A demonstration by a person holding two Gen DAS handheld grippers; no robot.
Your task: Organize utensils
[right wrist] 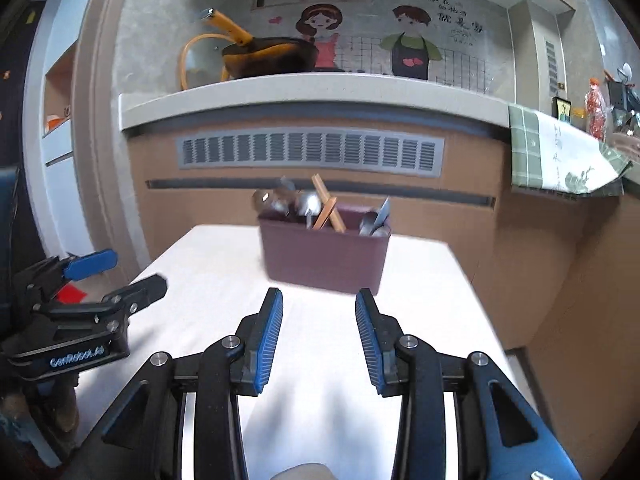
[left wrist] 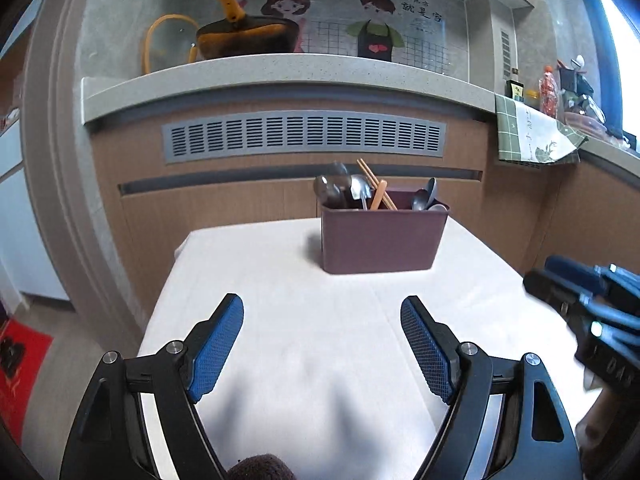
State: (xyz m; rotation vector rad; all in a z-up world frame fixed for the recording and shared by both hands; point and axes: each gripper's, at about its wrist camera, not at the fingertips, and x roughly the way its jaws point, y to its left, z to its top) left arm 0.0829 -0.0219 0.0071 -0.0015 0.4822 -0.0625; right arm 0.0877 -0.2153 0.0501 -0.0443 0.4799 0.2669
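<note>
A maroon utensil box (left wrist: 382, 238) stands at the far side of the white table (left wrist: 280, 320); it also shows in the right wrist view (right wrist: 324, 258). Metal spoons (left wrist: 340, 190) and wooden chopsticks (left wrist: 376, 186) stand in its left part, more spoons (left wrist: 426, 198) in its right part. My left gripper (left wrist: 322, 314) is open and empty, above the table short of the box. My right gripper (right wrist: 319, 306) is open and empty, close in front of the box. Each gripper shows at the edge of the other's view: the right one (left wrist: 560, 280) and the left one (right wrist: 120, 276).
A kitchen counter (left wrist: 280, 74) runs behind the table, with an orange-handled pan (left wrist: 240, 36) and a glass lid on it. A green checked cloth (left wrist: 532, 132) hangs off the counter at right, by bottles. A red mat (left wrist: 20, 364) lies on the floor at left.
</note>
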